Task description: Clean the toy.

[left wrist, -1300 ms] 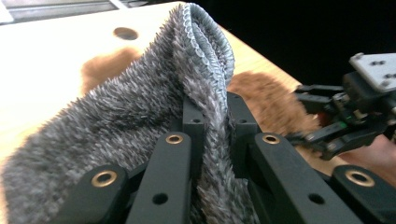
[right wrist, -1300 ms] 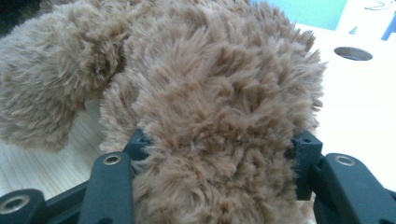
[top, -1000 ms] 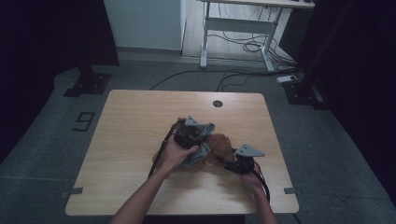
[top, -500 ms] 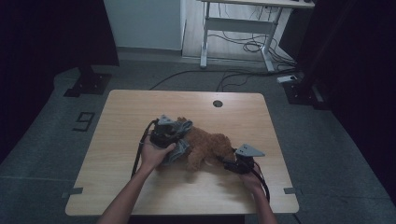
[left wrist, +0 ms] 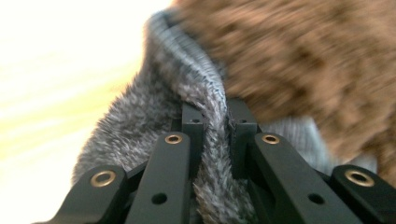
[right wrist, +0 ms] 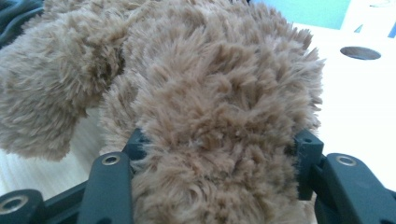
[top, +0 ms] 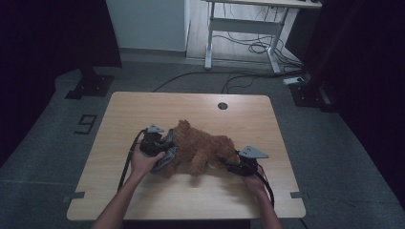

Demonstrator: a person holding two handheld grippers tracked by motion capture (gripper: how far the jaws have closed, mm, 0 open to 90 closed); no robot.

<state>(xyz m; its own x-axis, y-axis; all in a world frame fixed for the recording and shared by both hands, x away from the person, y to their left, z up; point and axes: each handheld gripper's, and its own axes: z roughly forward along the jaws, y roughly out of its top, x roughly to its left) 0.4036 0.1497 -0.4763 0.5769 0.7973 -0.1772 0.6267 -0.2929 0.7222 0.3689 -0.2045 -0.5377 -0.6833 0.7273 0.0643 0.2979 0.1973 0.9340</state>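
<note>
The left gripper [top: 165, 149] (clamped on the grey garment [left wrist: 187, 93]) has moved left; the right gripper [top: 228, 164] still grips the plush toy [top: 203, 145].

A curly golden-brown fur is shown by the plush toy [top: 203, 148], and a grey, fuzzy knit with a finely ribbed edge by the garment [left wrist: 196, 88]. The table [top: 191, 107] is finished in pale wood grain, with one dark round hole. Both the left gripper [left wrist: 212, 116] and the right gripper [right wrist: 217, 149] are coloured matt black, brass-toned rivets being set into the jaws.
</note>
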